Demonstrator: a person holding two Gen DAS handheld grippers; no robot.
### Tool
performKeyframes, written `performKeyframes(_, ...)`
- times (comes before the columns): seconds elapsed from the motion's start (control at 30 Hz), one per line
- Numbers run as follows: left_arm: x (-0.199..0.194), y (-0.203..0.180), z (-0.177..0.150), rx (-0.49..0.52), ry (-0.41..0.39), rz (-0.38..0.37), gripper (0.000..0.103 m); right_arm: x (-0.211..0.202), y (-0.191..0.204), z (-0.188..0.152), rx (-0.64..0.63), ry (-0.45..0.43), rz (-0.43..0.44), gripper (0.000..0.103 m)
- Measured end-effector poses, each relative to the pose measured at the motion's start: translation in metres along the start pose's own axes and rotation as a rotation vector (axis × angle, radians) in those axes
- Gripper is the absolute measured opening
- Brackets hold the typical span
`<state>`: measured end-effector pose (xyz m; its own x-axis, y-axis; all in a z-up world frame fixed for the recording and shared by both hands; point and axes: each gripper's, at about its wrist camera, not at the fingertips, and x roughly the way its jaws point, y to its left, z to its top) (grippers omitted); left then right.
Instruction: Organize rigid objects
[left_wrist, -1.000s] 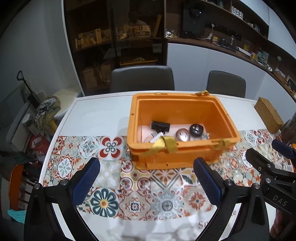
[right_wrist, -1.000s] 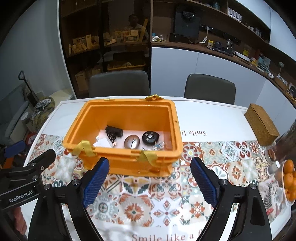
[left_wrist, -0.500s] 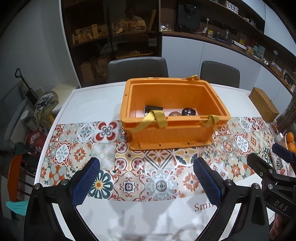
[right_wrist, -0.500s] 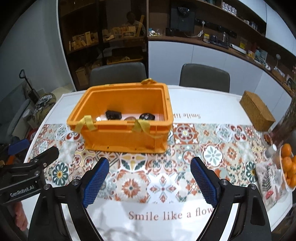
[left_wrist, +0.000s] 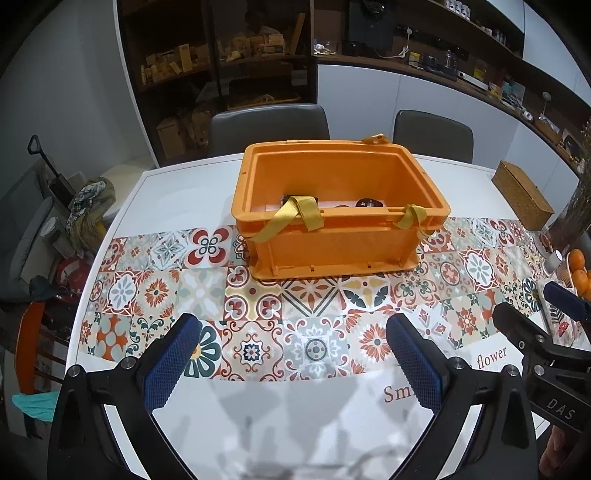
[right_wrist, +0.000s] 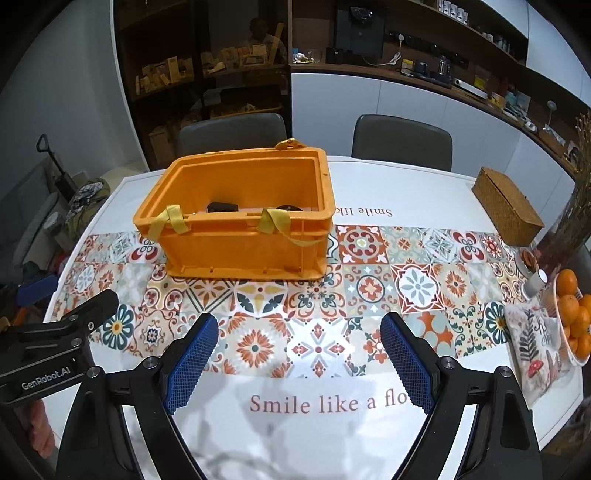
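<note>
— Both grippers have drawn back from the orange crate since a second ago; it looked close under them then, and now it sits well apart, further up the table, so that only the tops of the things inside show over its near wall.

— And the fingers?

— Left gripper wide open, nothing between the blue pads; right gripper the same, jaws spread and empty; I'd judge they are backing off after dropping pieces in, or the job is done.

— Where are the rigid objects, then?

— In the crate; a dark block and a round dark piece lie on its floor; the rest I cannot make out from here. Yellow straps hang slack over the near rim; nobody is lifting by them.

— What of the table?

— White table with a tiled patterned runner across it, the crate standing on the runner; a wicker box and a bowl of oranges on the right side; two grey chairs behind, dark shelving against the wall.
</note>
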<state>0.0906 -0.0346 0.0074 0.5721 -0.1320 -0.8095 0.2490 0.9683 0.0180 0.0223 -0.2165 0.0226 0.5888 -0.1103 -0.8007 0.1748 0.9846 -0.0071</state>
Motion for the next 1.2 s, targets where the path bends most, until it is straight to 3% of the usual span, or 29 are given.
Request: performKeyframes(1.2, -0.013, 0.008, -0.017, 0.045, 0.017, -0.055, 0.103, -0.018, 0.012, -0.027, 0.040, 0.007, -0.019, 0.090)
